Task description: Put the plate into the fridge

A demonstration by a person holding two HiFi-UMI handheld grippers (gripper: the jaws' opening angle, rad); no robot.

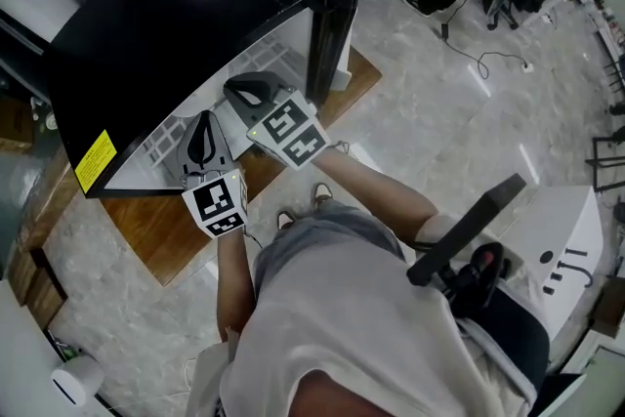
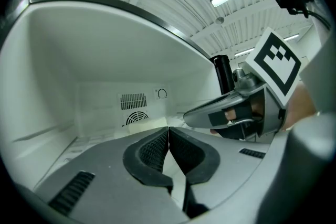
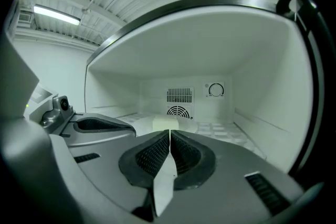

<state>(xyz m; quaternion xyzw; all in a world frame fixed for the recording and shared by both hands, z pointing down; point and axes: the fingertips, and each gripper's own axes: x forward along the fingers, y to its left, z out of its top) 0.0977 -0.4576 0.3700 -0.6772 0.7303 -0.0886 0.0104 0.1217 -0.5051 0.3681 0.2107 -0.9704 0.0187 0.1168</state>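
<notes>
Right gripper (image 3: 169, 134): jaws together, pad against pad at the tips. Left gripper (image 2: 168, 131): jaws likewise together.

Plate (image 3: 166, 124): a pale, flat shape, seemingly the plate, lies on the fridge shelf (image 3: 223, 129) just beyond the tips of both pairs of jaws and apart from them. It is seen too low to make out its outline.

Past the plate, straight ahead of the right jaws, the back wall carries a slotted vent (image 3: 179, 95) above a round fan grille (image 3: 178, 111). A dial (image 3: 216, 90) sits just right of the vent.

The left gripper lies left of the right jaws, level with them. Both reach into the white fridge (image 3: 252, 60) compartment.

In the head view both grippers sit under the fridge's black casing (image 1: 186, 5). The fridge stands on a wooden platform (image 1: 156, 229).
</notes>
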